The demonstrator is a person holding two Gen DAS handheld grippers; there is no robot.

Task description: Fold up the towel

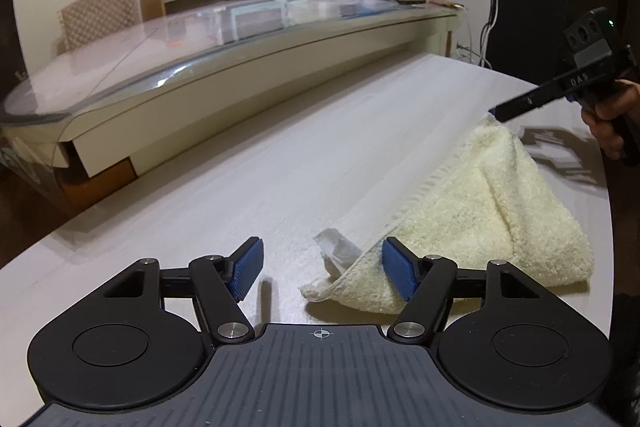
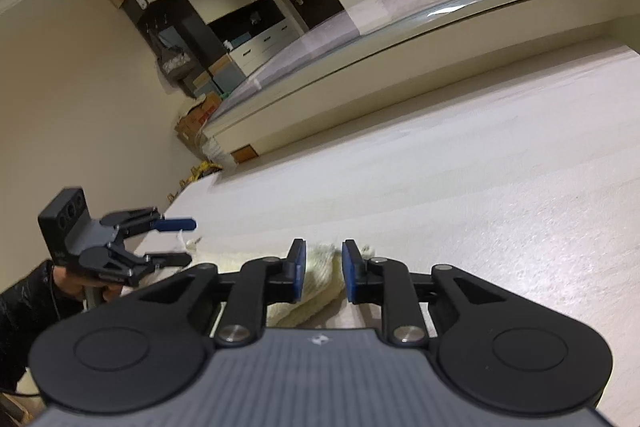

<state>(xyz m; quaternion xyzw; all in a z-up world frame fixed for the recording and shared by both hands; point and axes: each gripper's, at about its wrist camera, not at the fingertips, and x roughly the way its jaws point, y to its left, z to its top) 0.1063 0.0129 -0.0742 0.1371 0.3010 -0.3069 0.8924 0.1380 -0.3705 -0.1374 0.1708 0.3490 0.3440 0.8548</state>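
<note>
A cream terry towel (image 1: 500, 219) lies bunched on the pale table (image 1: 240, 167), rising to a peak at its far corner. My right gripper (image 1: 496, 113) has its tips at that peak. In the right wrist view the right gripper (image 2: 324, 271) has its blue pads a small gap apart, with the towel (image 2: 320, 279) between and under them, and I see no pad pressing on it. My left gripper (image 1: 325, 269) stands wide open at the towel's near corner, and its right pad (image 1: 400, 269) lies against the cloth. A white label (image 1: 338, 251) sticks out there.
A glass-topped table (image 1: 200, 39) runs along the far side, with an oven, a blue flask and clutter at its back. A hand (image 1: 612, 123) holds the right gripper's handle. Bare tabletop spreads left of the towel. The left gripper (image 2: 176, 242) shows at the table's left edge.
</note>
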